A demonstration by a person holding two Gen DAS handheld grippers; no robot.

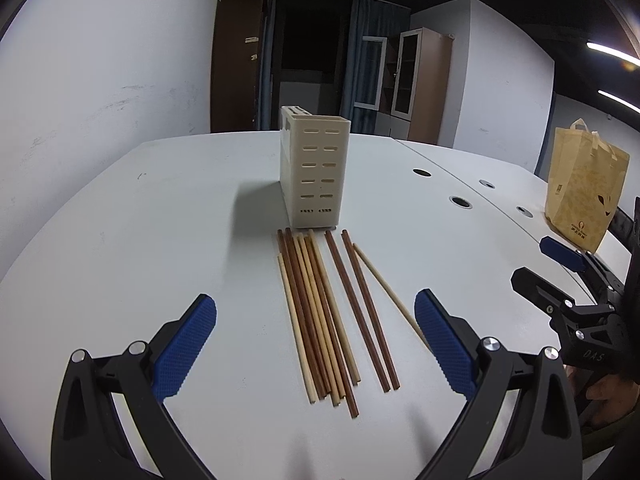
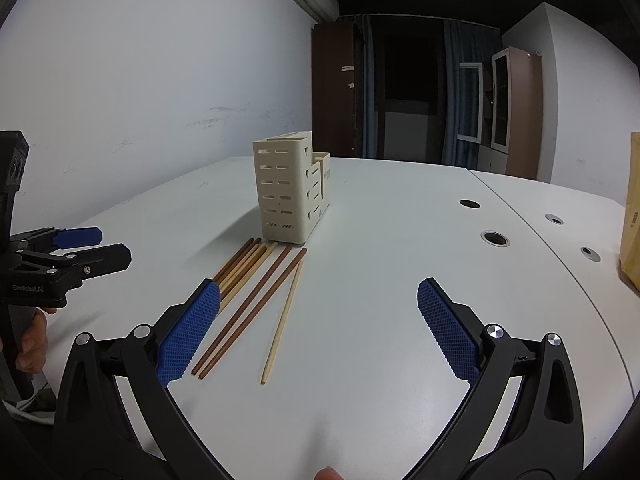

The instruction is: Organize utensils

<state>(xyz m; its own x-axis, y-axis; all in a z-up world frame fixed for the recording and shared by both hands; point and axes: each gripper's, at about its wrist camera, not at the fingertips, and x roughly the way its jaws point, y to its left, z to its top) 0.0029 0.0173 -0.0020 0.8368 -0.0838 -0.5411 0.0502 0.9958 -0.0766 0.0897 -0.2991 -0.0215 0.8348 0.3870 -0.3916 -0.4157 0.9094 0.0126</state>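
Several brown and pale wooden chopsticks (image 1: 320,316) lie in a loose row on the white table, pointing at a cream slotted utensil holder (image 1: 314,170). One pale chopstick (image 1: 386,290) lies apart at the right, angled. My left gripper (image 1: 316,344) is open and empty, hovering over the near ends of the chopsticks. My right gripper (image 2: 318,328) is open and empty, to the right of the chopsticks (image 2: 256,296), with the lone pale chopstick (image 2: 284,320) between its fingers. The holder (image 2: 290,192) stands behind. Each gripper shows in the other's view: the right one (image 1: 548,268), the left one (image 2: 90,246).
The white table (image 1: 160,220) has round cable holes (image 1: 460,202) at the right. A brown paper bag (image 1: 582,192) stands at the far right edge. A white wall runs along the left; cabinets and a dark doorway are behind the table.
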